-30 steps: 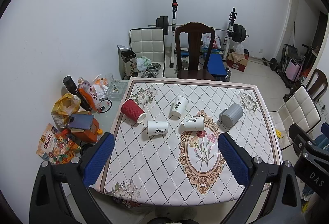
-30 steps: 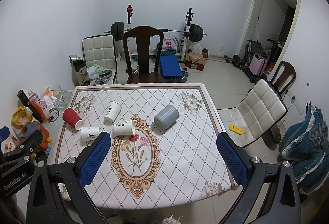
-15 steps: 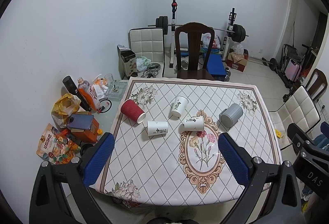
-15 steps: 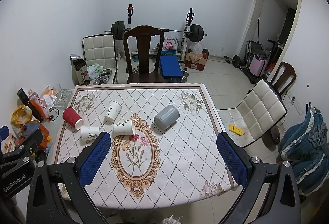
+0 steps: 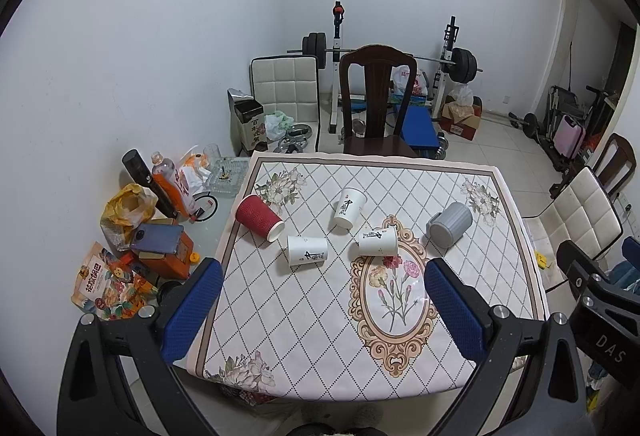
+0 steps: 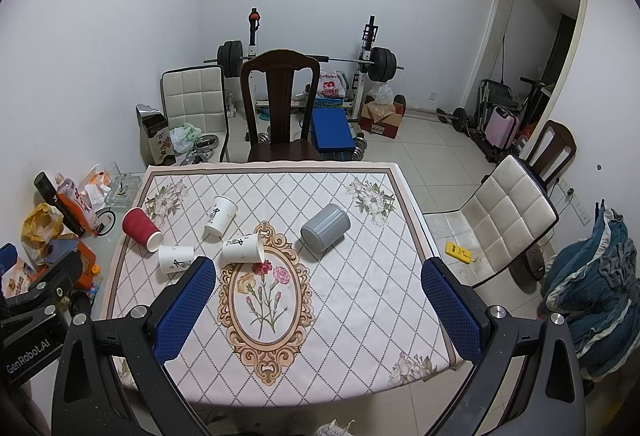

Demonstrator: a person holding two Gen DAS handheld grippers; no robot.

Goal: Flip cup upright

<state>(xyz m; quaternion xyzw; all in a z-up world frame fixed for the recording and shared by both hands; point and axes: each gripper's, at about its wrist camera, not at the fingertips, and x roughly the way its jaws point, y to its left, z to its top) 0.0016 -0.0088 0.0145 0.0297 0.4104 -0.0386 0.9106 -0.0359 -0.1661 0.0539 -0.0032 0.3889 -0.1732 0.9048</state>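
Left gripper (image 5: pixel 322 306): it hangs high over the near edge of the worktop (image 5: pixel 304 336), jaws spread wide, nothing between them.
Red ribbed paper cup (image 5: pixel 258 216): on its side close to the left border of the cloth, mouth toward the near right.
First white paper cup with black print (image 5: pixel 307 250): on its side just beside the red one, apart from it.
Second white paper cup (image 5: pixel 349 208): it seems to stand mouth down a little further back; I cannot be sure.
Third white paper cup (image 5: pixel 378 242): on its side at the top of the oval flower ornament.
Grey ribbed plastic cup (image 6: pixel 325 227): on its side, right of the white ones and well apart from them.
Right gripper (image 6: pixel 318 300): also high over the near edge, jaws wide apart and holding nothing.
Step in hand: I think it is the approach to one cup. Better to come down across the cup wall, close gently because paper crushes, lift before turning.
Edges and room: the red cup lies near the left edge and could roll off; the near half of the worktop is free for setting down.
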